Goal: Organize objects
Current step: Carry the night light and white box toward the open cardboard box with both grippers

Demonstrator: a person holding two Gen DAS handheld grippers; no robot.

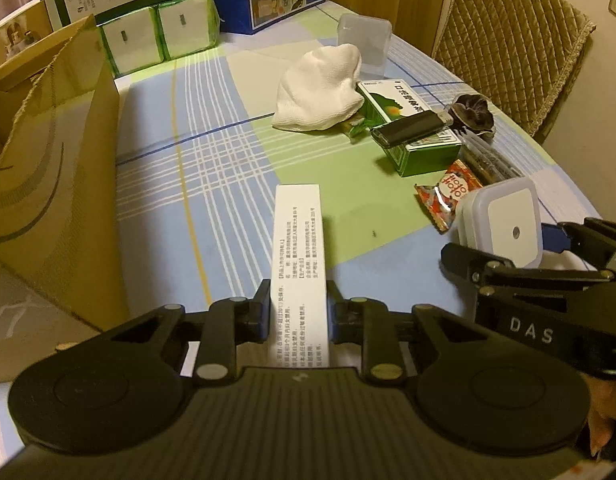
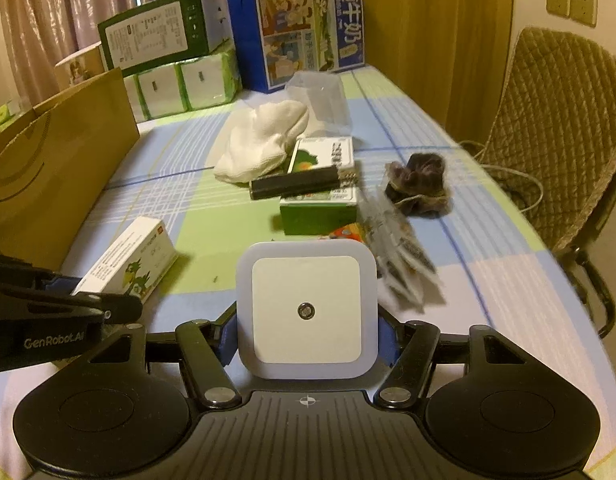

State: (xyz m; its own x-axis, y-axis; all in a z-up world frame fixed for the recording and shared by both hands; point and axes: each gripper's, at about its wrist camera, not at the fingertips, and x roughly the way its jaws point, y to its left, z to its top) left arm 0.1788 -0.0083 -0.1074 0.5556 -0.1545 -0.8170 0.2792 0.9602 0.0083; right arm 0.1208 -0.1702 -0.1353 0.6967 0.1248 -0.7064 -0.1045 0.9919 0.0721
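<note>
— Where does the long white printed carton point(image 1: 298, 264) point?
— Straight ahead. Its long axis runs forward between the fingers of the left gripper point(image 1: 298, 312), which pinch its near end; the far end juts out over the blue-and-green plaid tablecloth point(image 1: 212, 160).
— And the right gripper point(image 2: 306, 336)?
— Its fingers clamp the sides of a square white plastic night light with rounded corners point(image 2: 306, 310), flat face toward the camera, small round sensor in the middle.
— What does one camera catch that the other misses?
— The right wrist view shows the carton's broad face with a green cartoon dragon; the left wrist view shows only its narrow side, with small Chinese print too fine to read. The left view alone shows the red snack packet point(image 1: 447, 196) ahead of the night light.
— Any readable writing?
— "DAS" on the right gripper's body, "GenRobot.AI" on the left's. Beyond the fingers, a black USB stick point(image 2: 296, 184) lies across a green medicine box point(image 2: 319, 196).
</note>
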